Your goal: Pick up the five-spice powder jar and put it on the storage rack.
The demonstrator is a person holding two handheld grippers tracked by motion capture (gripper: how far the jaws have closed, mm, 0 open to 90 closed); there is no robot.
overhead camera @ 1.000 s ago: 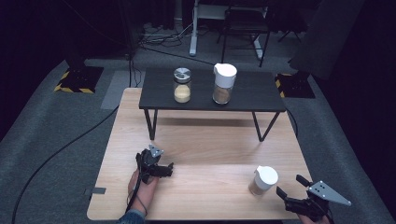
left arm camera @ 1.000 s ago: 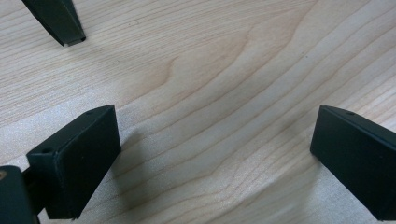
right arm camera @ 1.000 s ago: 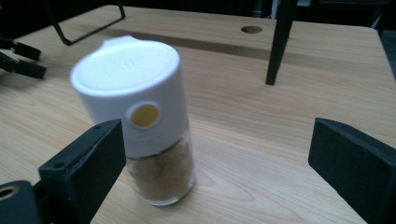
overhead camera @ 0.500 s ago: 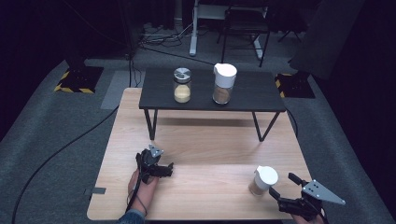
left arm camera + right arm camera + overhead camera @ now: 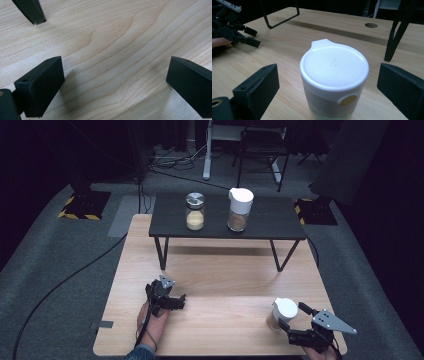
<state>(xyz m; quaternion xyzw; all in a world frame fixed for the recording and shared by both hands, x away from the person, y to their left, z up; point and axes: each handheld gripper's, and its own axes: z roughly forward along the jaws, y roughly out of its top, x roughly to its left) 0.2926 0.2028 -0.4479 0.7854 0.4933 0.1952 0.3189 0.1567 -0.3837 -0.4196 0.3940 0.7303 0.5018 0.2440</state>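
A jar with a white lid (image 5: 284,312) stands near the front right of the wooden table (image 5: 225,275). My right gripper (image 5: 294,318) is open, one jaw on each side of the jar and neither touching it. In the right gripper view the jar (image 5: 334,75) stands upright between the spread jaws of that gripper (image 5: 330,83). At the front left, my left gripper (image 5: 179,302) is open and held low over the table. The left gripper view has this gripper (image 5: 112,80) over bare wood with nothing between its fingers.
A low black table (image 5: 265,220) stands on the far half of the wood. It carries a silver-lidded jar (image 5: 195,211) with yellow contents and a taller white-lidded jar (image 5: 240,209). One of its legs (image 5: 30,11) stands just ahead of the left gripper.
My right gripper has moved left towards the white-lidded jar, and its jaws now flank it. The left gripper has stayed put.
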